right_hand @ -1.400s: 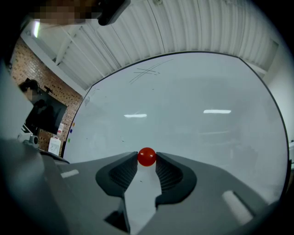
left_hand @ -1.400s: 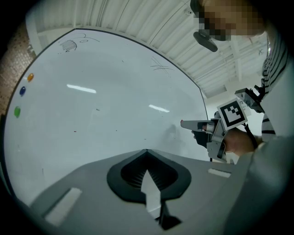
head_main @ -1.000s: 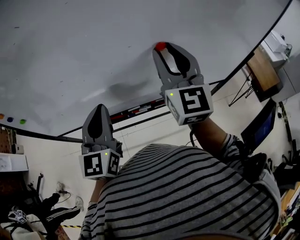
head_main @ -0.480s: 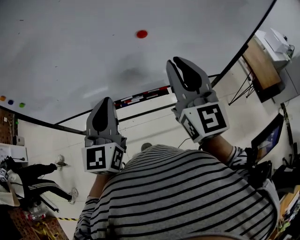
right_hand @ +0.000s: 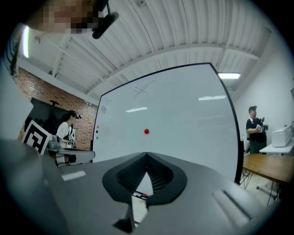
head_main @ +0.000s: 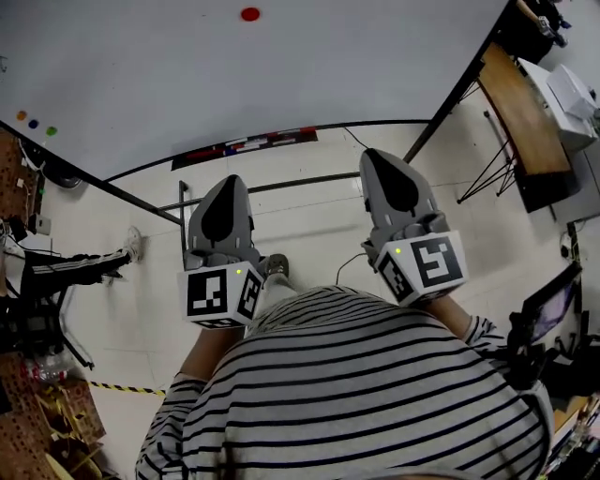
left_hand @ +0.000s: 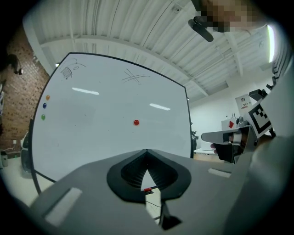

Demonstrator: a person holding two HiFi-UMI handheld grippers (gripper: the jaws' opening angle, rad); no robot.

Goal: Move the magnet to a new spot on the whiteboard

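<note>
The red magnet (head_main: pixel 249 14) sticks to the whiteboard (head_main: pixel 141 66) near the top of the head view, with nothing touching it. Both grippers hang well back from the board, over the floor. My left gripper (head_main: pixel 228 180) is shut and empty. My right gripper (head_main: pixel 379 155) has just closed its jaws, with nothing between them. In the left gripper view the magnet (left_hand: pixel 136 122) shows above the shut left gripper (left_hand: pixel 146 151). In the right gripper view the magnet (right_hand: pixel 146 131) sits just above the right gripper (right_hand: pixel 146 155).
Three small coloured magnets (head_main: pixel 33 122) sit at the board's left edge. A marker tray (head_main: pixel 246 145) runs along its lower rim. A wooden table (head_main: pixel 516 112) stands to the right. One person (head_main: pixel 75 267) is at the left, another person (right_hand: pixel 253 131) beside the table.
The right gripper has let go of the red magnet, which stays on the board. Both grippers have drawn back from the board, and the right jaws went from open to shut.
</note>
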